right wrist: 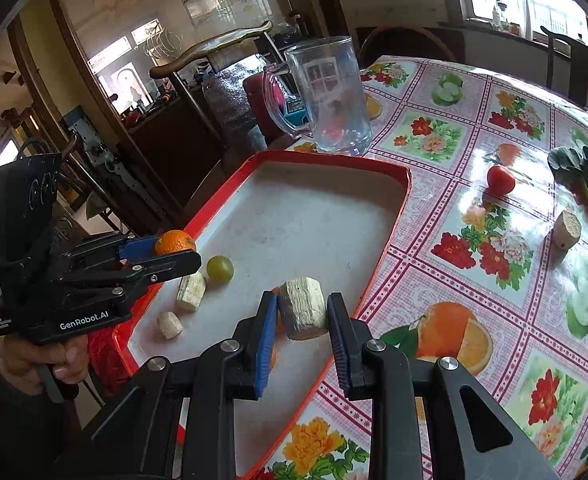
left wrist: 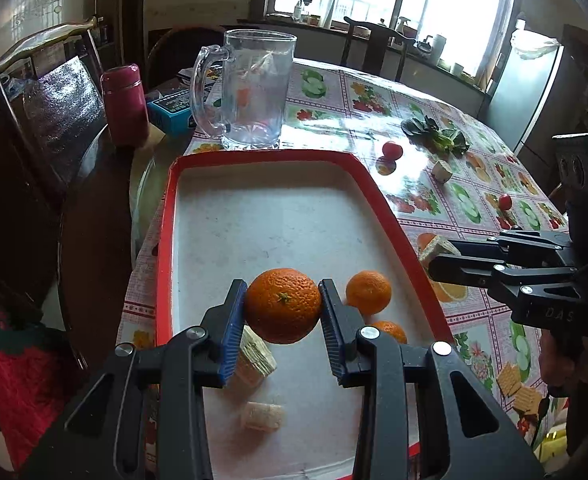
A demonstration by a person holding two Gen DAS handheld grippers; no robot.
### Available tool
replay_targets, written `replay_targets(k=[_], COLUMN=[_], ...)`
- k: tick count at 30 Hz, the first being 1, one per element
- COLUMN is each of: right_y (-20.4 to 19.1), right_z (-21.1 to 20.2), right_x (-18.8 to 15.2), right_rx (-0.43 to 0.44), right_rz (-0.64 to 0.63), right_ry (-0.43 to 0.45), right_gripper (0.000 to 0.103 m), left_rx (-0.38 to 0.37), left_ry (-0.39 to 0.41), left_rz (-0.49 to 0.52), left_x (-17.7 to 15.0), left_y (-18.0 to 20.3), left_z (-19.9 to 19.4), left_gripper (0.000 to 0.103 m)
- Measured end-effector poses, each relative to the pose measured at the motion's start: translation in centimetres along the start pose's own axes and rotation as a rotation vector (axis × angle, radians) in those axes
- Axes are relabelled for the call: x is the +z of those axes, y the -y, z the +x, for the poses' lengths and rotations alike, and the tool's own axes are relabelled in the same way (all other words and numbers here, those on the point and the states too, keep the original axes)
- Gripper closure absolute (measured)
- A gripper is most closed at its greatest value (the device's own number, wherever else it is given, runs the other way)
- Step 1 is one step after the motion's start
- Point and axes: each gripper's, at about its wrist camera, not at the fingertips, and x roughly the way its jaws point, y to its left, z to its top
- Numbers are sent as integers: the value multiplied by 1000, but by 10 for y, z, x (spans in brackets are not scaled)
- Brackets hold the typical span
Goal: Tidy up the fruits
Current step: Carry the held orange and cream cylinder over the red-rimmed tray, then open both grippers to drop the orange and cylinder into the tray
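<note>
My left gripper [left wrist: 283,306] is shut on a large orange [left wrist: 283,305] and holds it above the red-rimmed tray [left wrist: 166,240]; it also shows in the right wrist view [right wrist: 170,252]. Under it lie two smaller oranges [left wrist: 368,292], a corn piece [left wrist: 254,356] and a smaller pale piece [left wrist: 262,416]. My right gripper [right wrist: 300,316] is shut on a pale corn-cob chunk [right wrist: 304,308] over the tray's [right wrist: 390,240] right side. A green round fruit [right wrist: 219,268] lies in the tray.
A glass mug [left wrist: 254,88] stands behind the tray beside a maroon flask [left wrist: 124,106]. On the floral tablecloth lie two tomatoes [left wrist: 392,150], a leafy green [left wrist: 438,136] and another cob piece [right wrist: 567,229]. Chairs stand around the table.
</note>
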Motion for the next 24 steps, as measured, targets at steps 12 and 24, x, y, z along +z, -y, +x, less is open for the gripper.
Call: replay_targets(k=[12, 24], right_y=[5, -4], right_z=[47, 89], right_x=[35, 36], right_rx=[4, -42], right_rz=[-17, -83], right_ry=[-66, -150], right_gripper=[77, 76], left_rx=[-2, 55], left_ry=[-82, -195], left_rz=[4, 8], left_x=[34, 39], left_y=[-21, -35], left_z=[41, 87], left_gripper=[69, 69])
